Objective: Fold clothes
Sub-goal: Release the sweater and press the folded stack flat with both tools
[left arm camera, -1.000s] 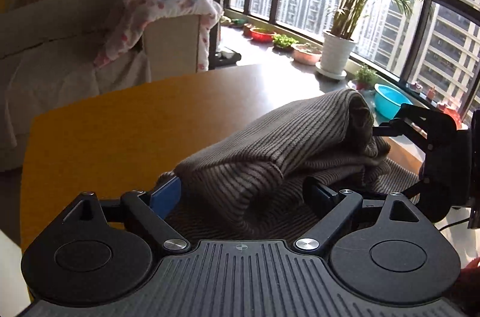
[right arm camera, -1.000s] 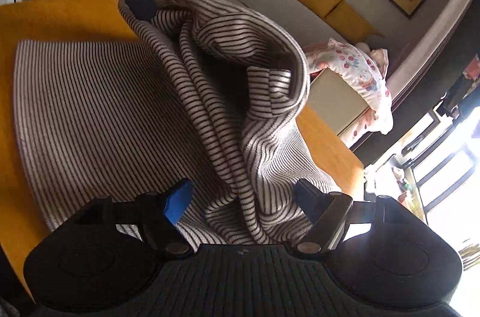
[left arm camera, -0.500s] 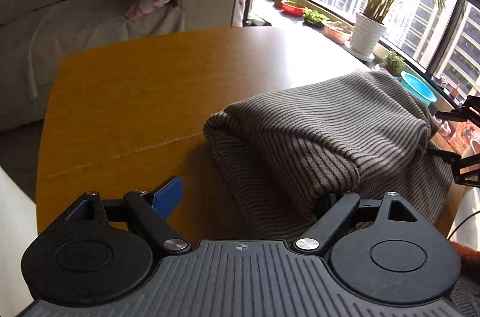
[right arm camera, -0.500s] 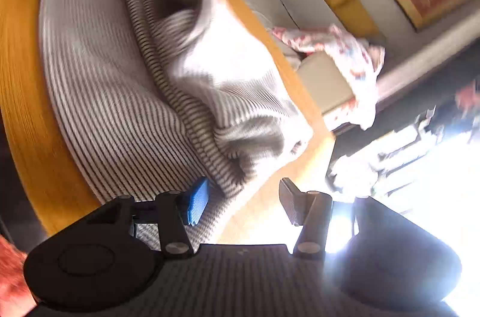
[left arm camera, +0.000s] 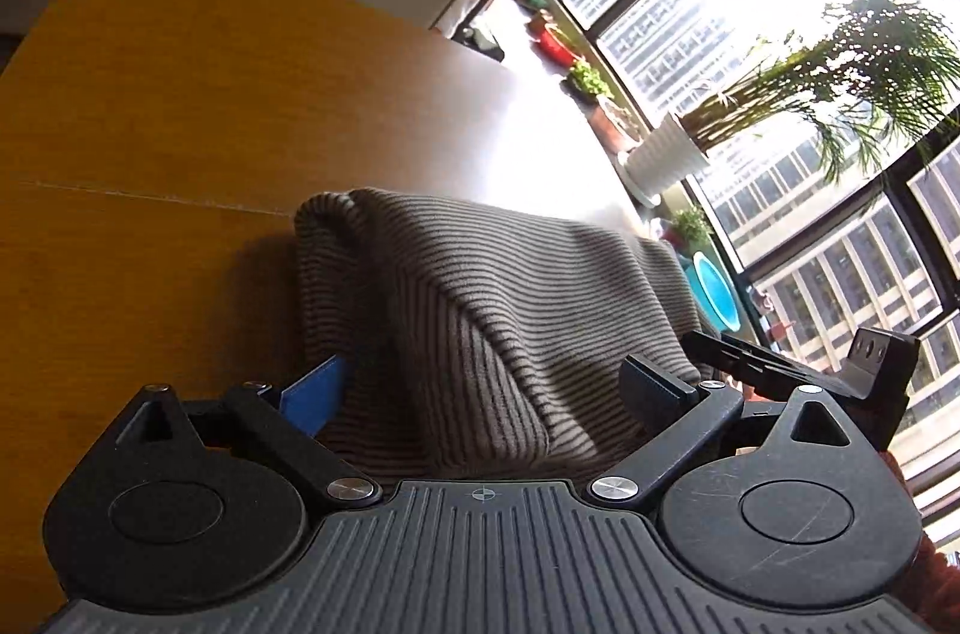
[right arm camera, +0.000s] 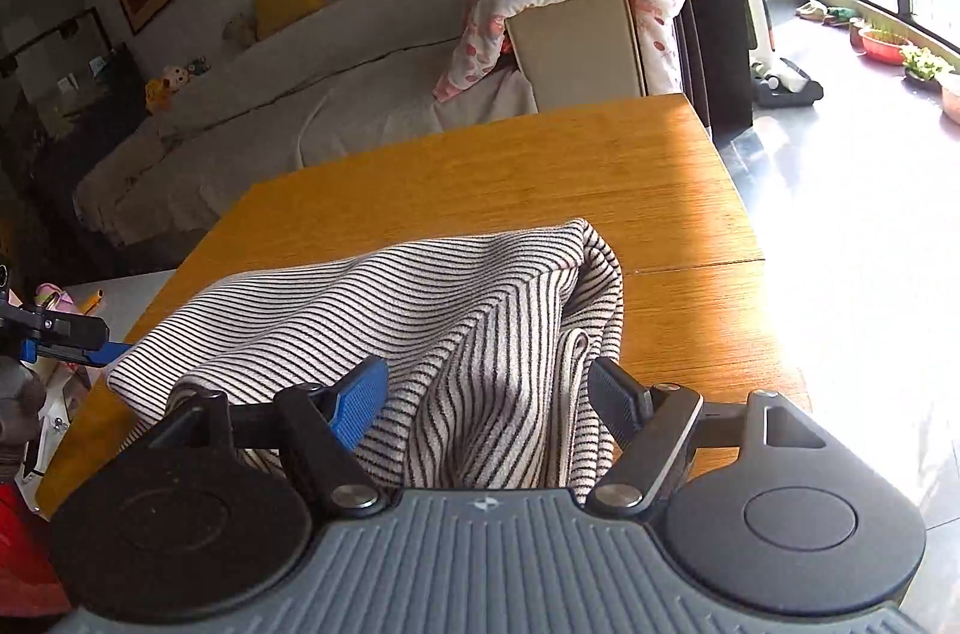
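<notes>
Striped knit garment (left arm camera: 510,310) lies bunched on the near part of the wooden table (left arm camera: 180,106), doubled over itself into a thick, loose bundle with a rounded fold at its far edge.

On the left side, the left claw (left arm camera: 486,388) stands spread wide, its blue pad at one flank of the bundle and its black pad at the other; cloth fills the gap between them, but neither pad looks pressed into it, so I judge it is gripping nothing. The garment's left edge hangs in a soft roll, not a crisp crease.

Moving right, the right claw (right arm camera: 486,394) is likewise spread, with the striped fabric heaped between its fingers and a drooping lobe of cloth at the bundle's far right corner. Its pads also stand off the cloth.

The step in hand seems to be a fold across the garment's width, with both claws parted around a layer that rests on the layer below. Whether this is a fold just laid down or a bundle about to be taken up, the pictures cannot settle. Either way, the top layer sits puffed and uneven, so the next move calls for flattening or squaring the edges with care, since the loose knit will slump and slide easily.
</notes>
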`<state>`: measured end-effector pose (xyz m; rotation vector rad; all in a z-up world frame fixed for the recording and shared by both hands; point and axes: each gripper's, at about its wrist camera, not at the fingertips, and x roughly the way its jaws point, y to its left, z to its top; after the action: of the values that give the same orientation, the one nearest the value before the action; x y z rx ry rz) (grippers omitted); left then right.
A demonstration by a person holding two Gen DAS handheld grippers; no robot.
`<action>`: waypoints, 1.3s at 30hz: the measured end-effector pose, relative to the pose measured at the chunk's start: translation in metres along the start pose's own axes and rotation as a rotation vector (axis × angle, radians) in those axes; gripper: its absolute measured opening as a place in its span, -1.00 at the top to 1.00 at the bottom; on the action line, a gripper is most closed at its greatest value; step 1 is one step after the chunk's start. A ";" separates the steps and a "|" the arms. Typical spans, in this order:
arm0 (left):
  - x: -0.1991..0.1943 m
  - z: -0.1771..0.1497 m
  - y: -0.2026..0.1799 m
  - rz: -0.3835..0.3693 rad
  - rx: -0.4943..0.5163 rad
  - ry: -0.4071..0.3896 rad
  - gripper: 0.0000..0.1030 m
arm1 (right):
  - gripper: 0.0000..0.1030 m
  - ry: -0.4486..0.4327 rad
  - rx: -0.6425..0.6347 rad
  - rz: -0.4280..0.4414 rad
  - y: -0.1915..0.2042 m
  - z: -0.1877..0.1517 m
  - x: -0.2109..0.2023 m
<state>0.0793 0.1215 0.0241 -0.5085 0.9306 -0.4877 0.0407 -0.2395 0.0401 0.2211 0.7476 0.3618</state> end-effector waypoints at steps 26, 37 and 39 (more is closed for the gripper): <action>-0.024 -0.073 -0.034 0.089 0.249 0.028 -0.02 | -0.18 -0.014 -0.167 -0.054 0.019 -0.041 -0.039; -0.053 -0.061 -0.068 -0.168 0.185 -0.075 -0.74 | -1.00 -0.226 -0.160 0.066 0.041 -0.001 -0.067; -0.027 -0.068 -0.066 -0.159 0.164 0.011 -0.83 | -1.00 -0.209 -0.149 0.115 0.044 0.002 -0.052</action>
<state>-0.0033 0.0729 0.0465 -0.4330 0.8559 -0.7057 -0.0037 -0.2196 0.0884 0.1584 0.5012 0.4934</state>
